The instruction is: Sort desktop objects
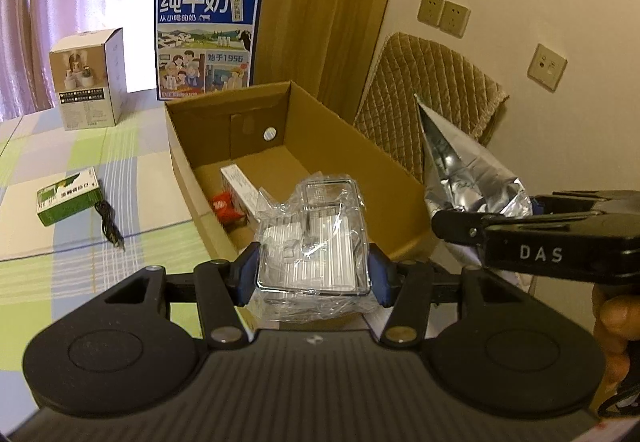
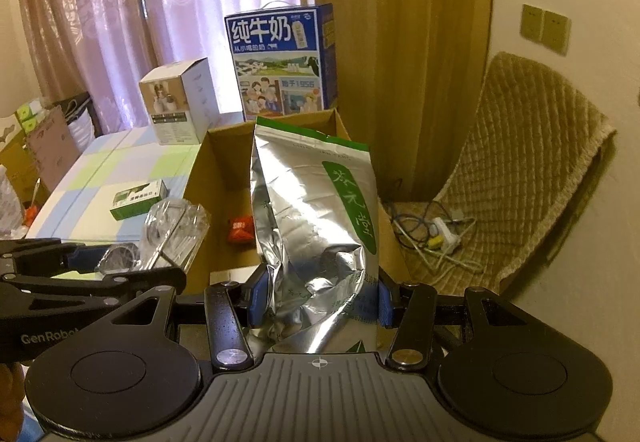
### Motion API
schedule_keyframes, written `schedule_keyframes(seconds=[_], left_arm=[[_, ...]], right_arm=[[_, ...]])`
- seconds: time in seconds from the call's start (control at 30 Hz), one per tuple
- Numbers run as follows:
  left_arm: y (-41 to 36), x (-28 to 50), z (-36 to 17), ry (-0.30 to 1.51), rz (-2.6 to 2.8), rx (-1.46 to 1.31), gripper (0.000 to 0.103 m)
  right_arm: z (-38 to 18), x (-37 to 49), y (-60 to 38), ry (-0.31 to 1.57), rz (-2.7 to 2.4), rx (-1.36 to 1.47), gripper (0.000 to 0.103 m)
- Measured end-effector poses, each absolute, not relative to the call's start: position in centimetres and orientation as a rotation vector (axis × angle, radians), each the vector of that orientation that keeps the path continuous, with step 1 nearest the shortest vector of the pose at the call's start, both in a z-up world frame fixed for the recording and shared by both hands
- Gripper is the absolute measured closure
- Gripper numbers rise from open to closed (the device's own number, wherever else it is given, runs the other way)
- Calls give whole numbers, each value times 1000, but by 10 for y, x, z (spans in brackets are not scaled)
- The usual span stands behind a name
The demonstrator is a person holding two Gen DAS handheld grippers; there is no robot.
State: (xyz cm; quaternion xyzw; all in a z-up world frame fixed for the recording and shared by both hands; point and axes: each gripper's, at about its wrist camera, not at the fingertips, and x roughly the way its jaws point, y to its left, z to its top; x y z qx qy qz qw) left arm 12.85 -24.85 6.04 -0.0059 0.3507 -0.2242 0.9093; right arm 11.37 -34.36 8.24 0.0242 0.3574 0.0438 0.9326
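Observation:
My left gripper [image 1: 314,270] is shut on a clear plastic-wrapped box [image 1: 316,238] and holds it over the near end of an open cardboard box [image 1: 224,114]. The wrapped box also shows in the right wrist view [image 2: 176,234]. My right gripper [image 2: 318,298] is shut on a silver foil bag with a green label [image 2: 316,210], upright over the cardboard box's right wall [image 2: 224,178]. The bag shows at the right of the left wrist view [image 1: 468,170]. Inside the cardboard box lie a white carton [image 1: 238,182] and a red packet [image 1: 222,206].
On the checked tablecloth lie a green-and-white small box [image 1: 66,200] and a black cable [image 1: 108,222]. A white product box [image 1: 90,80] and a blue milk carton [image 1: 208,40] stand at the back. A quilted chair [image 2: 532,170] with cables [image 2: 436,238] is at the right.

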Motion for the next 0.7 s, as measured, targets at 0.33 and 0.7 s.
schedule_keyframes(seconds=[0.33, 0.7], left_arm=[[-252, 161, 68, 714, -450, -51, 53], [-250, 185, 59, 744, -425, -93, 53]], right_arm=[[79, 152, -339, 754, 125, 6, 55], [67, 172, -344, 776, 136, 0, 55]])
